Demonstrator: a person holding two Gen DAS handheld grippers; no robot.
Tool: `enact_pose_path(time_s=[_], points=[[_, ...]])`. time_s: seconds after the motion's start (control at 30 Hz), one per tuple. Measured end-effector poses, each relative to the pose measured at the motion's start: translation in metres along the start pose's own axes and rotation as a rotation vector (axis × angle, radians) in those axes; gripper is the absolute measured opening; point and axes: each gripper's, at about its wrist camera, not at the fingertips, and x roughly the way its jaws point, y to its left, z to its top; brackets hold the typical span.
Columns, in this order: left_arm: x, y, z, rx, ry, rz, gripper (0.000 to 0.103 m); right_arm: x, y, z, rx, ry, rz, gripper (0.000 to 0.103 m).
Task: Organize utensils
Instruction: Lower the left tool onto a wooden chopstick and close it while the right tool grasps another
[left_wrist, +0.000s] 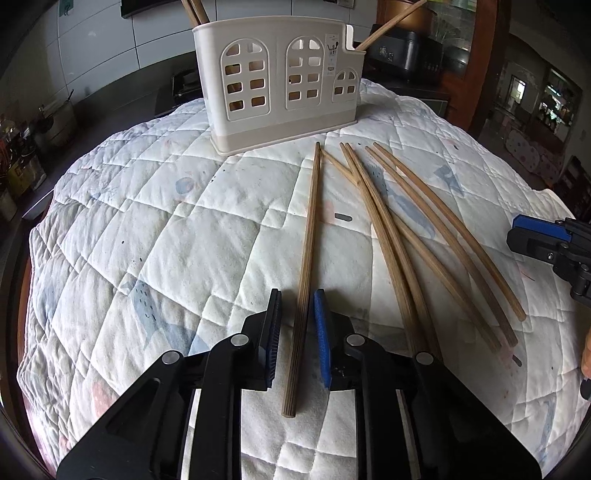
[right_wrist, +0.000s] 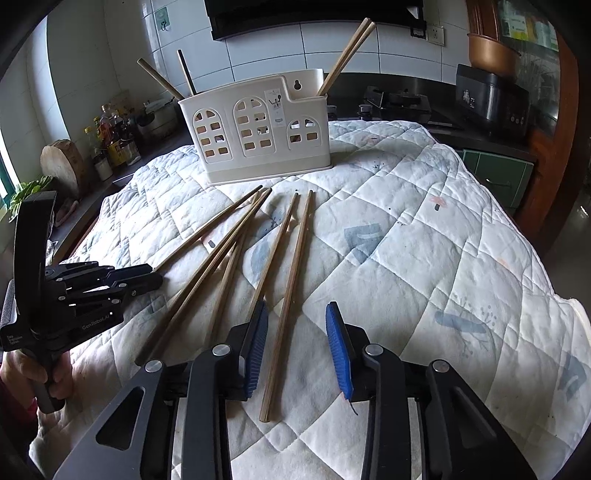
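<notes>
Two grippers, one chopstick each: my left gripper (left_wrist: 297, 334) has its jaws drawn narrow around the leftmost chopstick (left_wrist: 306, 266), pads flanking its thick lower end with a sliver of daylight on each side, not yet pinching; my right gripper (right_wrist: 297, 347) has its jaws spread wider around the rightmost chopstick (right_wrist: 286, 306), likewise untouched. Both sticks lie flat on the quilted cloth (left_wrist: 147, 229) covering the table, blunt ends toward me, tips toward the cream utensil holder (left_wrist: 280, 81). I judge them light, stiff and smooth, apt to roll or pivot if taken at the very end, so a hold a little further up the thick section looks steadier, and the soft quilt should let the pads sink beside the wood. Between my two targets lie four more chopsticks (left_wrist: 417, 236), fanned and crossing; the one next to my right jaws sits just beside the left pad and could be nudged. The holder stands upright beyond, with several chopsticks already leaning out of its compartments. The quilt to the far left and far right lies open, while the table drops away to kitchen counters behind and at the sides.
</notes>
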Motion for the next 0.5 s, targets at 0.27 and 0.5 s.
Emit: enact_pose_path(time_s=[0.27, 0.5], points=[[-0.001, 0.002, -0.001, -0.058, -0.004, 0.0, 0.008, 0.011, -0.001, -0.008, 0.018, 0.046, 0.012, 0.023], [-0.001, 0.001, -0.002, -0.033, -0.004, -0.001, 0.009, 0.024, 0.006, -0.01, 0.019, 0.08, 0.023, 0.016]])
